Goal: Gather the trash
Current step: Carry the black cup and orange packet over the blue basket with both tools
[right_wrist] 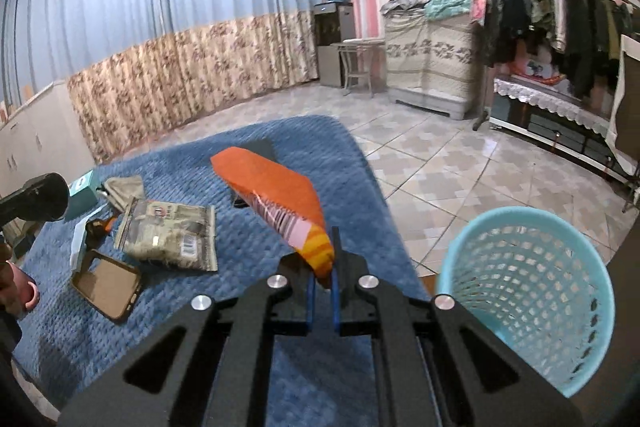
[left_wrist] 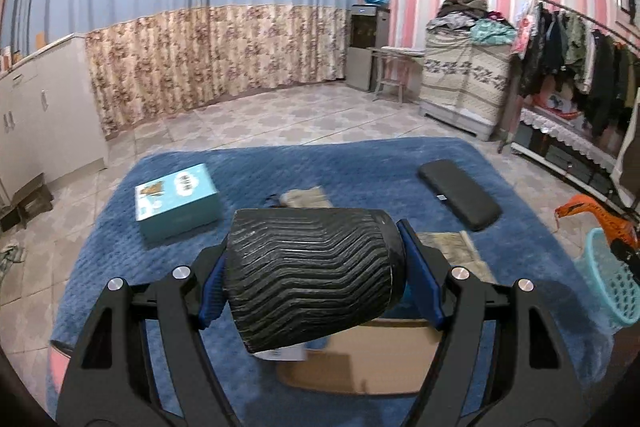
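Note:
My left gripper (left_wrist: 314, 261) is shut on a black ribbed paper cup (left_wrist: 316, 291), held sideways between the blue pads above the blue blanket (left_wrist: 360, 163). The same cup (right_wrist: 36, 197) shows at the left edge of the right wrist view. My right gripper (right_wrist: 325, 263) is shut on the corner of an orange snack wrapper (right_wrist: 268, 183), which sticks up and away over the blanket (right_wrist: 248, 259). A teal plastic mesh basket (right_wrist: 528, 291) stands on the floor just right of that gripper. In the left wrist view the basket (left_wrist: 608, 283) and wrapper (left_wrist: 584, 211) sit at the far right.
On the blanket lie a teal box (left_wrist: 176, 203), a black flat case (left_wrist: 460, 193), a beige pouch (left_wrist: 306, 199), a printed foil packet (right_wrist: 172, 231) and a brown phone case (right_wrist: 106, 285). Tiled floor (right_wrist: 440, 163) lies beyond, with a clothes rack (right_wrist: 560, 7) at the right.

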`<action>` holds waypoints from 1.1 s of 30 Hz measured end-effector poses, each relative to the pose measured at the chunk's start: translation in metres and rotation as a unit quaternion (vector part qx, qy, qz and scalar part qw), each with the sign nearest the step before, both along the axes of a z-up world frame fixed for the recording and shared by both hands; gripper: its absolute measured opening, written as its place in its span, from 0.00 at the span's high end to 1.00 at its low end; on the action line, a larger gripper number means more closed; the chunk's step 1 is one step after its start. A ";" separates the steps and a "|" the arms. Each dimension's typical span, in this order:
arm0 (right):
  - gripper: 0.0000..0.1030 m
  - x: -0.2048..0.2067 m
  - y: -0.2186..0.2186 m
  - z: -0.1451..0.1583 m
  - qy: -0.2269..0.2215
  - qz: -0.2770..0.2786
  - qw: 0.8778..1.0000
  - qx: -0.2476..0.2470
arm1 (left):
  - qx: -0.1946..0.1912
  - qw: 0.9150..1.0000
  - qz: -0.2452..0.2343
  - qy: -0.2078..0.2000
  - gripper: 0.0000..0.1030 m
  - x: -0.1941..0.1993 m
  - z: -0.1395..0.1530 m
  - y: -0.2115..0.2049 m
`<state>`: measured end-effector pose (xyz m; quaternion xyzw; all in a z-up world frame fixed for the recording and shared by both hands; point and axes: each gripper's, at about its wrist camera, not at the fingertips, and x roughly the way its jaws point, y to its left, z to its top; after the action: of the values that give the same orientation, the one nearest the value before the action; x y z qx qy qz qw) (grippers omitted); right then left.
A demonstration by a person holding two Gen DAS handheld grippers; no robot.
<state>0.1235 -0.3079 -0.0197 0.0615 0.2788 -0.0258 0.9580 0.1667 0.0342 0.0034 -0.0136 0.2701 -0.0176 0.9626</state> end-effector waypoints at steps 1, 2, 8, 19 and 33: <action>0.94 -0.004 -0.006 0.000 -0.002 -0.005 1.000 0.002 | 0.002 1.000 -0.006 -0.004 0.30 -0.002 0.001 -0.007; 0.94 -0.006 -0.010 -0.001 -0.004 -0.008 1.000 0.005 | 0.005 1.000 -0.010 -0.006 0.30 -0.005 0.001 -0.014; 0.94 -0.014 -0.028 -0.010 -0.007 -0.024 0.999 0.020 | 0.010 1.000 -0.029 -0.004 0.30 -0.010 -0.001 -0.045; 0.94 -0.040 -0.097 -0.006 0.001 -0.129 0.992 0.006 | 0.015 0.995 -0.093 -0.023 0.30 -0.006 0.007 -0.126; 0.94 -0.073 -0.180 -0.028 0.052 -0.231 0.972 0.000 | 0.000 0.973 -0.230 -0.032 0.30 -0.027 -0.006 -0.275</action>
<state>0.0507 -0.4883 -0.0478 0.1226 0.3065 -0.2496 0.9103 0.1402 -0.2413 -0.0029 0.0489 0.2351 -0.2386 0.9410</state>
